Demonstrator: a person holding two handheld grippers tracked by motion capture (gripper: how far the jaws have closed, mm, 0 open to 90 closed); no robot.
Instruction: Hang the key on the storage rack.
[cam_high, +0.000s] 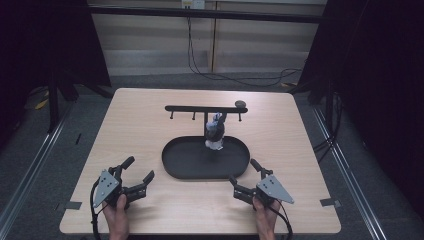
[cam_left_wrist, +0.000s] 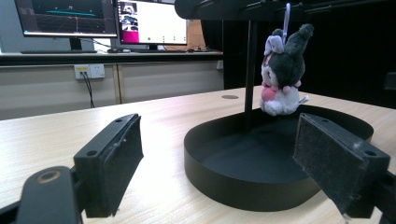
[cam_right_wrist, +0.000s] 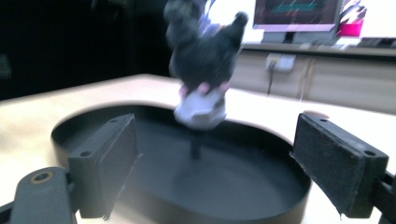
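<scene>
This looks like a lab or a recording room in an office: a bare wooden table (cam_high: 150, 125) stands on grey carpet (cam_high: 30, 170), framed by dark curtains (cam_high: 390, 75) and metal stand legs. Along the back wall run monitors (cam_left_wrist: 65, 17) showing graphs, a keyboard, wall sockets (cam_left_wrist: 88, 71) and, as far as the blur allows, loose cables (cam_high: 210, 70)

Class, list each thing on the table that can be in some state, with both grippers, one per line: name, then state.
Left gripper: open, empty, held above the table near the tray.
Right gripper: open, empty, near the tray's other end.
Plush toy: hanging by its loop from the rack, above the tray.
Rack: upright, post standing in the tray.
Tray: flat on the table, holding the rack's post.
</scene>
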